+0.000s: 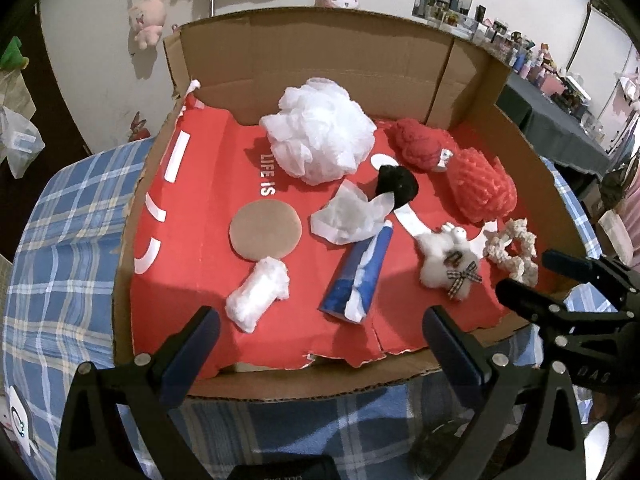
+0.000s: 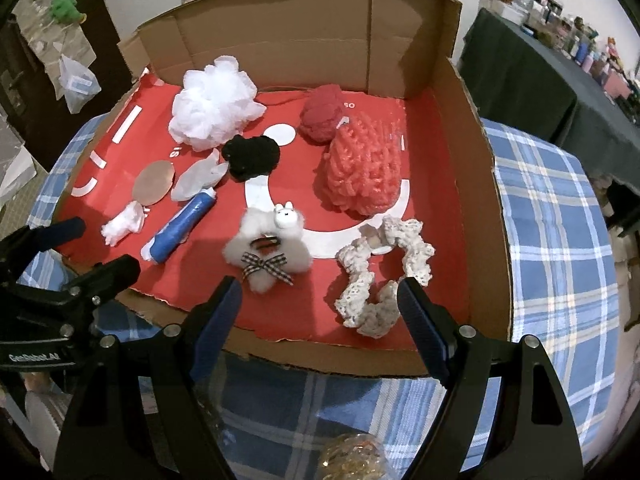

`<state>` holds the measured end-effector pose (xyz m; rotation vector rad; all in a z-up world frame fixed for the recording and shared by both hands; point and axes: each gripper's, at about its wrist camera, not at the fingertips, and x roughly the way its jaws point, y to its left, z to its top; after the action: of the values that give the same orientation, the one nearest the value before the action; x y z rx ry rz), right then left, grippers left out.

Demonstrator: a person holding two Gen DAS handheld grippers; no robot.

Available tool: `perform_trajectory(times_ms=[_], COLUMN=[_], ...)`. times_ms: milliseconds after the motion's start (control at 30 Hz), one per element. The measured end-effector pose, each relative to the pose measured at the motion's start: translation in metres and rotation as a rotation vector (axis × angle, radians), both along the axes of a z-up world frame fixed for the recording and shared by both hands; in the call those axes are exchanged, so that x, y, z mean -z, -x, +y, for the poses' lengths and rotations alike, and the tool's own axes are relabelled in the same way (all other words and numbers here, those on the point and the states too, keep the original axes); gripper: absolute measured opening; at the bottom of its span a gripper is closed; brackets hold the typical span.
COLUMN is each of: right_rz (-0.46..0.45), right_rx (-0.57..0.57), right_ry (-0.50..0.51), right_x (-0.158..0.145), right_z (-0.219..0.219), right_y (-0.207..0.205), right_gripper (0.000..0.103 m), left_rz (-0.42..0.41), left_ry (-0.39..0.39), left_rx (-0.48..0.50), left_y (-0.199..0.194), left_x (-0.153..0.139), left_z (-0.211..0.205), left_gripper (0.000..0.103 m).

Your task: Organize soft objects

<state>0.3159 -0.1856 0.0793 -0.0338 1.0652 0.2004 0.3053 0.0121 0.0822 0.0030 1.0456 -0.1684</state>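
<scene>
Soft objects lie on a red sheet in an open cardboard box (image 1: 320, 44): a white mesh puff (image 1: 320, 128), a red yarn ball (image 1: 420, 144), a coral knitted piece (image 1: 480, 186), a black fuzzy piece (image 1: 398, 184), a white fluffy hair clip (image 1: 448, 256), a cream scrunchie (image 2: 380, 272), a blue-white roll (image 1: 358, 276), a white wad (image 1: 258, 294). My left gripper (image 1: 320, 352) is open and empty at the box's front edge. My right gripper (image 2: 320, 312) is open and empty, its fingers either side of the scrunchie's near end.
A tan disc (image 1: 266, 230) and crumpled tissue (image 1: 346, 216) also lie on the sheet. The box sits on a blue plaid tablecloth (image 2: 552, 240). Plush toys (image 1: 148, 20) hang on the wall behind. A dark table (image 2: 520, 68) with bottles stands at the right.
</scene>
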Motion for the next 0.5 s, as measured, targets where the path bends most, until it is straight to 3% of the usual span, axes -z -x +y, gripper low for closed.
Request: perform_trajectory(times_ms=[500], right_rz=[0.003], right_rx=[0.003], right_ry=[0.006], right_x=[0.0019], right_z=[-0.0006], right_y=[0.0003], right_gripper=[0.080], left_rz=[0.011], left_ry=[-0.018], left_rx=[-0.049], left_y=[-0.0040], left_x=[0.0076], left_z=[0.0024], left_gripper=[0.103])
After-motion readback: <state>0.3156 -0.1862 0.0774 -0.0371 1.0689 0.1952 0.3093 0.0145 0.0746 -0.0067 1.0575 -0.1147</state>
